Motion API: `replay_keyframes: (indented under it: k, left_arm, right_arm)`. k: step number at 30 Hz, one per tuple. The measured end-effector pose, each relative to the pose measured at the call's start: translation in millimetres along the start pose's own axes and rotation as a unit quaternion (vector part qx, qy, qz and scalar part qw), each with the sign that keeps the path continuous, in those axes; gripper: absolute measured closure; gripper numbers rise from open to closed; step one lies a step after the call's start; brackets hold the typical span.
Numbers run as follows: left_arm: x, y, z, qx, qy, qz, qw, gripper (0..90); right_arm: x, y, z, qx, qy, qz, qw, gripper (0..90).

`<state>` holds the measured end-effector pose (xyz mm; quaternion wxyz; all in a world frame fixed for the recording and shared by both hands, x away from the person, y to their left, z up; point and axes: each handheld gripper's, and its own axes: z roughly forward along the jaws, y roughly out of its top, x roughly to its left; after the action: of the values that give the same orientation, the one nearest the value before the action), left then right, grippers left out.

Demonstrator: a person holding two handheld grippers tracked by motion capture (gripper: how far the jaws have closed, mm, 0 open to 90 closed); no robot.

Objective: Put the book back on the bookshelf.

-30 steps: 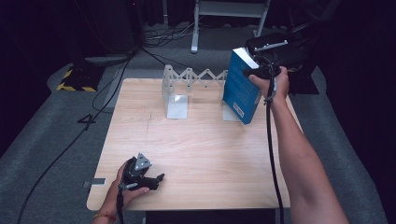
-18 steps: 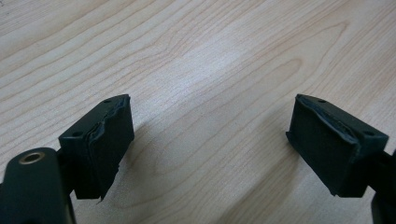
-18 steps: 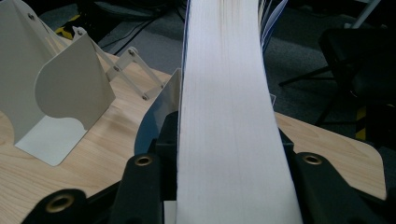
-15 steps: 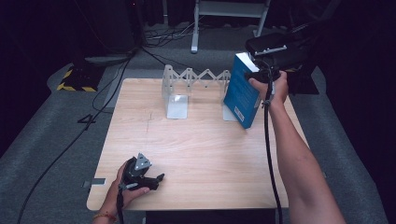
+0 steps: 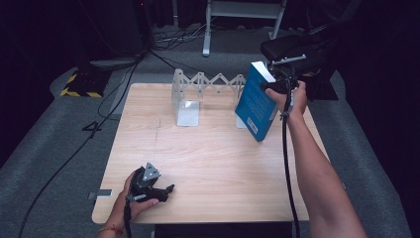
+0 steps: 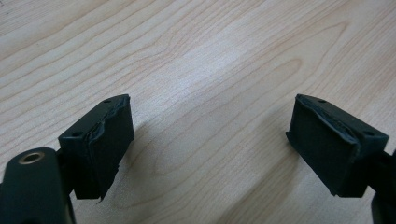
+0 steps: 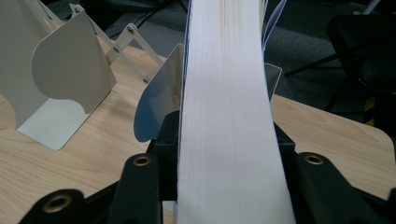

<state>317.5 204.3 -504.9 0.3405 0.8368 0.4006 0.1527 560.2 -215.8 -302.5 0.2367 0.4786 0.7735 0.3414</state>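
Work in hand: setting a book [image 5: 256, 101] into the folding rack [image 5: 208, 84] at the far edge of the tabletop [image 5: 213, 153].
Book, place: held off the tabletop at the far right, tilted, its lower corner low over the wood just in front of the rack's right end; in the right gripper view its page edge [image 7: 229, 121] points at the slot between two metal dividers [image 7: 161, 100].
Right tool [image 5: 277, 85]: clamped on the book across its thickness, near the upper end, jaws on the two covers; the jaws have just been easing apart a little, with the book between them.
Left tool [image 5: 157, 191]: spread wide and holding nothing, resting on the near left of the tabletop; bare wood shows between its pads [image 6: 109, 140].
Handling, my judgement: a thick, fairly heavy, stiff block; glossy covers could slide in the pads, and a grip this high lets the lower end swing. Gripping across both covers keeps the pages shut.
Rack, contents: nothing stands in any slot; the left bookend plate [image 5: 188, 111] stands bare.
Risk: the light rack may shift if the book bumps a divider.
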Motion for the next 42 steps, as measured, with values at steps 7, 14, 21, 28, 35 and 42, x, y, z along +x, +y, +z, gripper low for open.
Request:
replay_keyframes:
  k: [7,14,21,28,35,42]
  left_arm:
    - [0.1,0.5,0.1,0.003,-0.001,-0.001,1.0,14.3]
    - [0.1,0.6,0.2,0.003,-0.001,-0.001,1.0,14.2]
    - [0.0,0.6,0.2,0.002,0.0,0.0,1.0,14.4]
    - [0.0,0.6,0.2,0.002,-0.001,0.0,1.0,14.4]
    - [0.4,0.7,0.2,0.002,-0.002,0.002,1.0,14.3]
    - [0.3,0.6,0.2,0.002,-0.002,0.003,1.0,14.4]
  right_arm:
    - [-1.1,-6.1,-6.3,0.004,0.007,-0.016,0.9999,59.4]
    - [-2.7,-5.3,-11.2,0.024,0.018,-0.035,0.9989,57.6]
    - [-4.7,5.4,-10.8,0.07,0.029,-0.062,0.9952,56.1]
    - [-3.3,15.5,-7.4,0.088,0.043,-0.064,0.9931,60.2]
    - [-0.1,18.6,-12.2,0.061,0.01,-0.05,0.9968,60.4]
    - [7.2,22.4,-16.3,0.032,-0.008,-0.054,0.998,60.3]
